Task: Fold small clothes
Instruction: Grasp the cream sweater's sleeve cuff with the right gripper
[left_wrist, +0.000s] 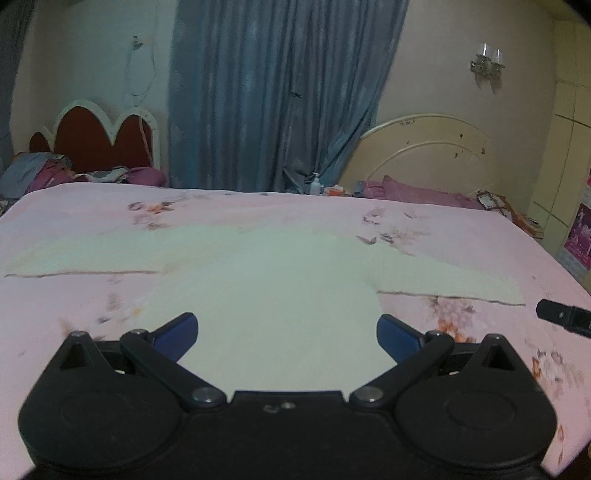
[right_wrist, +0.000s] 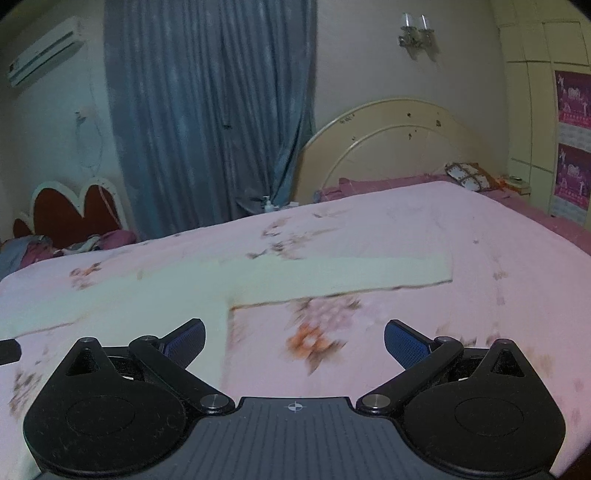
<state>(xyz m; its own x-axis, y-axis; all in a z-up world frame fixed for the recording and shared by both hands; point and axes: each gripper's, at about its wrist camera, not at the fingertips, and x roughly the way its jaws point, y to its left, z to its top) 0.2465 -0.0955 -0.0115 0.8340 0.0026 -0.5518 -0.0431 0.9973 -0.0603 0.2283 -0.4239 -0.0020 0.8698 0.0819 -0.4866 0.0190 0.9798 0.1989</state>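
Item: pale cream long-sleeved knit top (left_wrist: 266, 280), laid flat on the pink floral bedsheet (left_wrist: 74, 206), sleeves spread out to either side, so its long axis runs crosswise to both tools.

Left sleeve (left_wrist: 81, 258): stretched toward the left side of the bed, well apart from either tool.

Left tool (left_wrist: 287, 332): blue-padded fingers spread apart, empty, hovering over the body of the top near its hem; the garment lies straight ahead, centred between the fingers.

Right sleeve (right_wrist: 332, 275): stretched rightward, cuff end (right_wrist: 439, 271) forward and right of the right tool.

Right tool (right_wrist: 294, 343): fingers apart, empty, over bare sheet just beside the body's side edge (right_wrist: 225, 332). Judgement: the right tool is nearer this sleeve, the left nearer the body and the other sleeve.
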